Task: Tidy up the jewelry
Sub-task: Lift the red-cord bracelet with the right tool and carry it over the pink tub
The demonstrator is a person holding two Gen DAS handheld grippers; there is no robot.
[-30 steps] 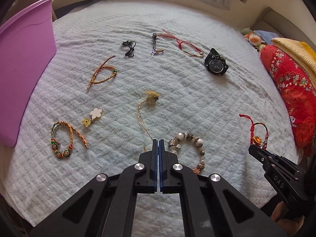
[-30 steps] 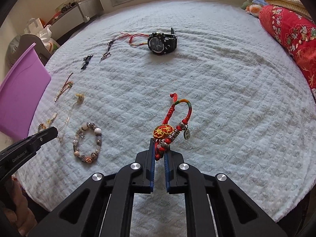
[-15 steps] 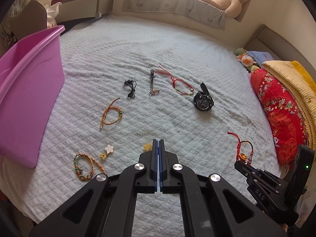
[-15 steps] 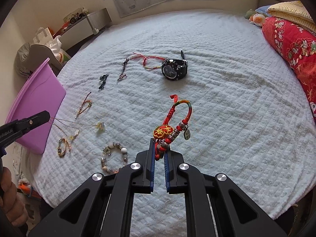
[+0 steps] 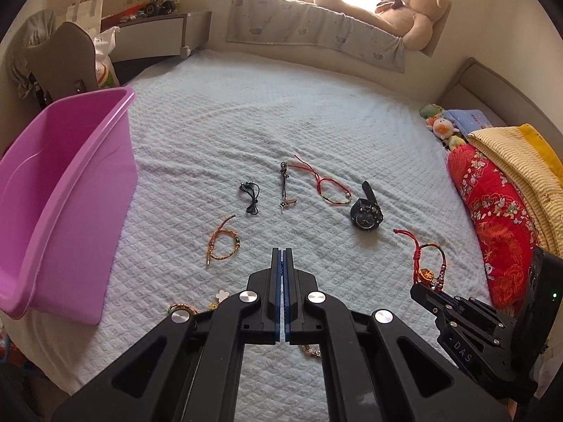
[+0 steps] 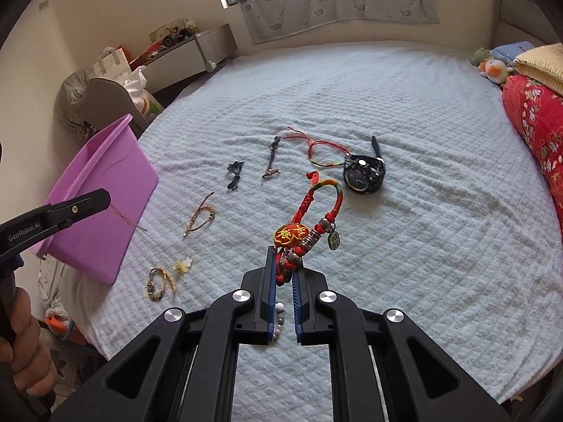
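Note:
My left gripper (image 5: 282,251) is shut; in the right wrist view a thin gold necklace chain (image 6: 124,217) hangs from its tip (image 6: 102,198), in front of the pink bin (image 6: 116,246). My right gripper (image 6: 284,260) is shut on a red braided bracelet (image 6: 290,234) with an embroidered charm, held above the bed; the left wrist view shows it too (image 5: 427,274). Still lying on the white bedspread are a black watch (image 5: 366,214), a red string bracelet (image 5: 332,190), a black cord (image 5: 250,197), a key pendant (image 5: 284,190) and an orange braided bracelet (image 5: 223,242).
The pink bin (image 5: 88,246) stands at the bed's left edge. A flower charm (image 6: 183,264) and a beaded braid bracelet (image 6: 160,283) lie near the front edge. A red quilt (image 5: 492,218) and plush toys (image 5: 440,126) line the right side.
Both grippers have risen well above the bed. The gold necklace has come up off the bedspread with the left gripper. The red bracelet stays clamped in the right one.

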